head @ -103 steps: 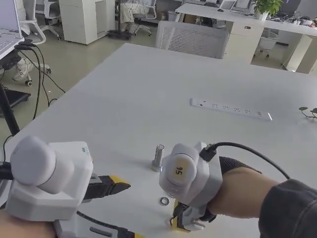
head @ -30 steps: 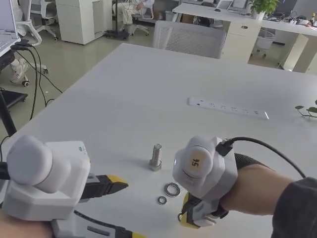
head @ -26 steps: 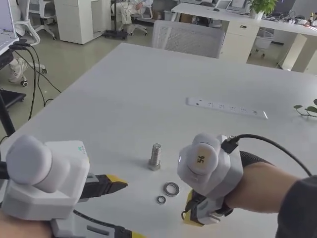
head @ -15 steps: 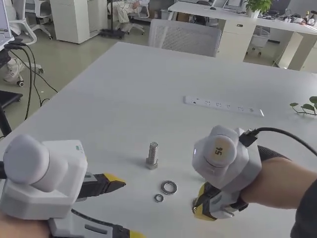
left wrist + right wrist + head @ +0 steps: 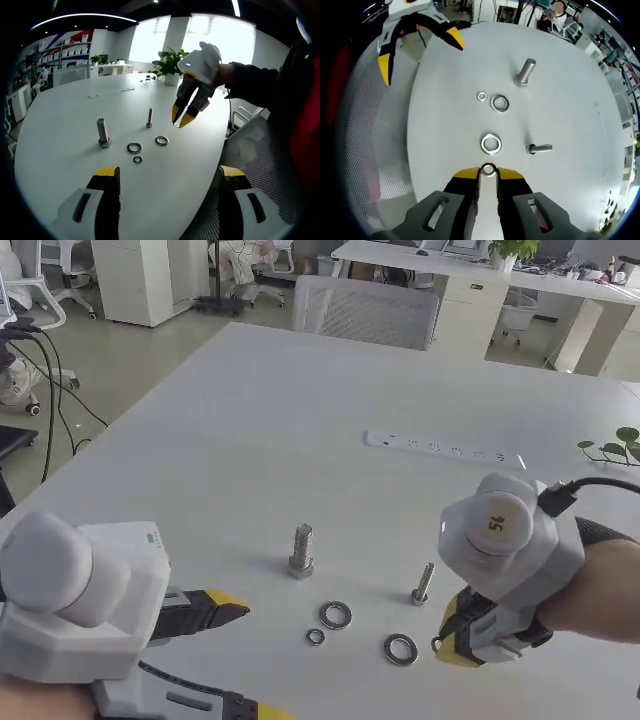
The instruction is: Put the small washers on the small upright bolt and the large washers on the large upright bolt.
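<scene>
Round metal washer [image 5: 489,169] in right tool [image 5: 489,173]

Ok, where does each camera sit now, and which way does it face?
Head view: on the person's head, facing forward and down at the table; left gripper, right gripper and a forearm show.
Left gripper view: on the left gripper, facing along its open jaws across the table; the right gripper hangs ahead.
Right gripper view: on the right gripper, facing down past jaws shut on a small washer; left gripper at top left.
Shared: all three show the large bolt and small bolt.
</scene>
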`<state>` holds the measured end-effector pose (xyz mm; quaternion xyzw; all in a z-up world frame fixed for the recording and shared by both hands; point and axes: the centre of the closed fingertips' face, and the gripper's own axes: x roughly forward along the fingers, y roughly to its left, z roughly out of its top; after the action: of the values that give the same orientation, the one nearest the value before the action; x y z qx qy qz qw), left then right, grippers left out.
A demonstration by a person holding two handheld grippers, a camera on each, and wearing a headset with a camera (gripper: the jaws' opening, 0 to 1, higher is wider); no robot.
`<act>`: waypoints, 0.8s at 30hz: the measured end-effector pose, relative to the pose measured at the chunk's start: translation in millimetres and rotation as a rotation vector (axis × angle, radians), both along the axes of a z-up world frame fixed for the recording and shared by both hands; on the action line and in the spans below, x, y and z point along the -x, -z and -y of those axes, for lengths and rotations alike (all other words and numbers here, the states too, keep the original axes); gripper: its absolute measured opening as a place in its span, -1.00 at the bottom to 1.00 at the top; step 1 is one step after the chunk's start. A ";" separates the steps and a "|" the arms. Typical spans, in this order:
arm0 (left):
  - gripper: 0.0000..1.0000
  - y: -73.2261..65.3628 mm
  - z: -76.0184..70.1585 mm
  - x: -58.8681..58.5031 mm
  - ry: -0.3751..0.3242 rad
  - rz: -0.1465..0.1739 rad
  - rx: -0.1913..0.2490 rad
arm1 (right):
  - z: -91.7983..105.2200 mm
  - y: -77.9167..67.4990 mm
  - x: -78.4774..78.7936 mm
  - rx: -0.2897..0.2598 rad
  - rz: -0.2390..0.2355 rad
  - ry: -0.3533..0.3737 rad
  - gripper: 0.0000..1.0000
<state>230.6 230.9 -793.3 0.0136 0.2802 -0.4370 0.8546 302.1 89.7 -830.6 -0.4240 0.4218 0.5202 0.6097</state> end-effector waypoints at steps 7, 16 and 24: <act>0.59 0.6 1.0 0.5 0.004 -0.004 -0.004 | 9.6 -12.0 -13.6 -0.006 0.025 0.031 -0.73; 0.59 0.7 0.5 0.4 0.001 -0.006 -0.003 | 8.7 -28.3 -32.3 0.003 0.061 0.021 -0.73; 0.59 0.9 0.0 0.1 -0.002 -0.007 -0.002 | -2.2 -41.5 -47.4 -0.004 0.095 0.006 -0.73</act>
<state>230.6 230.9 -794.2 0.0127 0.2838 -0.4360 0.8539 349.4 91.9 -789.1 -0.4456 0.3929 0.4984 0.6314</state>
